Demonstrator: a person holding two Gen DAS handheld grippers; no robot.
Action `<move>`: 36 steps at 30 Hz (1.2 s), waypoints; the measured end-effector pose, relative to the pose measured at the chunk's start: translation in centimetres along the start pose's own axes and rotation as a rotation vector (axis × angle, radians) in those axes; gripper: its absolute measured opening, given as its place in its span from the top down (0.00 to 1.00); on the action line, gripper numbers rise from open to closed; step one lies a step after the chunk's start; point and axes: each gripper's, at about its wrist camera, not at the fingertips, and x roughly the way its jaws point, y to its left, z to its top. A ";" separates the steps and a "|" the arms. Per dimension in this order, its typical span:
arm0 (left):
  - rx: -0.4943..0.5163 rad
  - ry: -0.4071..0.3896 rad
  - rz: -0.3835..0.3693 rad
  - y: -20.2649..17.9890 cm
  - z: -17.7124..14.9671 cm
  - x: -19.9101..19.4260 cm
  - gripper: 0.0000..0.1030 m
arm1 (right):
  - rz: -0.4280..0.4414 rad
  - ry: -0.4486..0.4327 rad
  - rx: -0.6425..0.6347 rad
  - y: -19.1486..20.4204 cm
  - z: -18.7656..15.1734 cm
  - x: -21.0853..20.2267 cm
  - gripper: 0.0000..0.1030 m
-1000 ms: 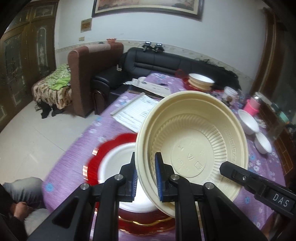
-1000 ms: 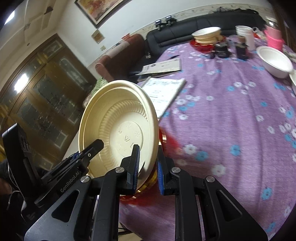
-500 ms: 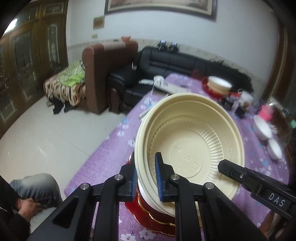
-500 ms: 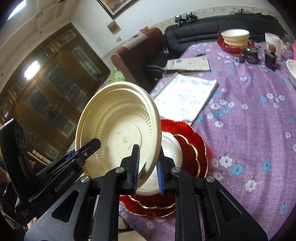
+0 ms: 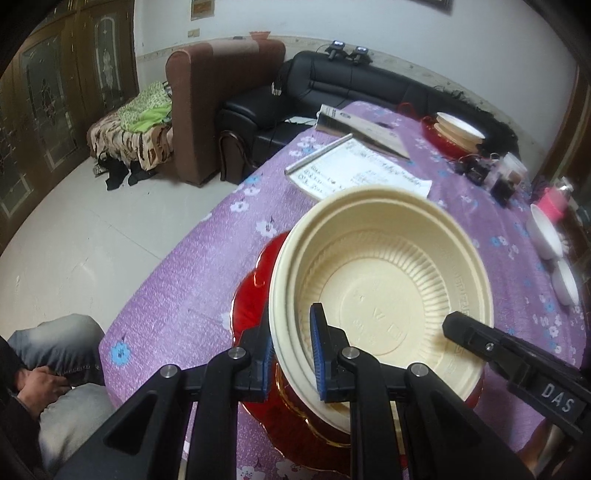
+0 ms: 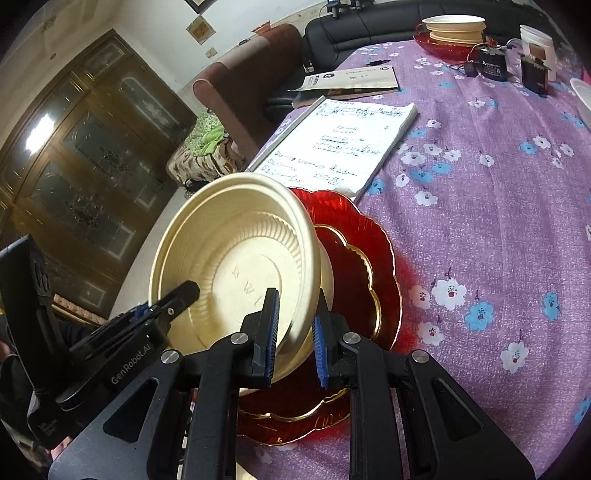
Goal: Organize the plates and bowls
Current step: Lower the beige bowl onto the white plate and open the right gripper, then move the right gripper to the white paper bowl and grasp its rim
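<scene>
Cream bowl (image 5: pixel 380 295) sits tilted over the red scalloped plate (image 6: pixel 365 269) at the near edge of the table (image 5: pixel 207 266), lower rim down in the plate, the far side raised. Under it there looks to be a second cream bowl (image 6: pixel 327 273) nested in the plate — only its rim edge shows in the right wrist view.

Left gripper (image 5: pixel 291 354) is clamped on the bowl's near-left rim, one blue pad inside the wall, one outside. Right gripper (image 6: pixel 293 336) straddles the opposite rim the same way; its pads look slightly off the wall, so I can't tell if it's pinching or just loose around it. Each gripper's body shows in the other's view, on the far side of the bowl.

Around it: purple floral tablecloth, an open handwritten notebook (image 6: pixel 340 144) just beyond the red plate, a booklet (image 6: pixel 351 79) past that. At the far end — another red plate with stacked cream bowls (image 6: pixel 452 27). White bowls (image 5: pixel 546 236) sit at the right edge.
</scene>
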 end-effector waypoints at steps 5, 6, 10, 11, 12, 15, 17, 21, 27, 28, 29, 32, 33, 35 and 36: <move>-0.018 0.014 0.024 0.6 -0.3 -0.6 0.70 | -0.003 0.007 0.001 -0.6 0.2 -1.2 0.83; -0.023 0.004 0.025 0.9 -0.4 -1.2 0.65 | 0.002 0.001 0.004 -0.7 0.3 -1.7 0.83; -0.042 -0.059 0.074 1.9 -0.4 -4.0 0.53 | 0.027 -0.080 0.013 -1.5 1.0 -5.1 0.83; -0.042 -0.078 0.079 2.0 -0.2 -4.6 0.53 | 0.026 -0.104 0.010 -1.7 1.1 -6.1 0.83; -0.037 -0.105 0.092 1.7 0.0 -5.5 0.53 | 0.022 -0.134 0.008 -2.0 1.2 -7.4 0.83; 0.009 -0.184 0.068 -0.8 1.1 -8.1 0.50 | 0.009 -0.205 0.018 -3.5 1.2 -10.5 0.83; 0.067 -0.210 0.025 -3.4 1.8 -9.1 0.41 | -0.025 -0.245 0.030 -4.9 1.0 -12.3 0.83; 0.208 -0.212 -0.132 -11.5 2.6 -9.7 0.31 | -0.132 -0.327 0.086 -9.8 0.2 -16.5 0.83; 0.363 -0.038 -0.390 -24.6 3.9 -6.7 0.28 | -0.274 -0.419 0.243 -19.5 -0.6 -24.1 0.83; 0.389 -0.019 -0.408 -26.7 4.1 -6.0 0.28 | -0.310 -0.443 0.272 -21.5 -0.5 -25.9 0.75; 0.404 -0.004 -0.412 -28.5 4.4 -5.4 0.28 | -0.318 -0.461 0.292 -22.6 -0.6 -27.0 0.70; 0.429 0.029 -0.425 -33.4 5.0 -3.4 0.28 | -0.355 -0.531 0.386 -27.4 -0.4 -31.0 0.58; 0.443 0.047 -0.426 -35.0 5.1 -2.6 0.28 | -0.365 -0.539 0.402 -28.3 -0.4 -31.6 0.58; 0.467 0.078 -0.431 -37.6 4.7 -1.4 0.28 | -0.383 -0.541 0.436 -30.8 0.1 -32.8 0.58; 0.484 0.098 -0.442 -39.4 4.6 -0.7 0.28 | -0.391 -0.535 0.459 -32.4 0.4 -33.1 0.58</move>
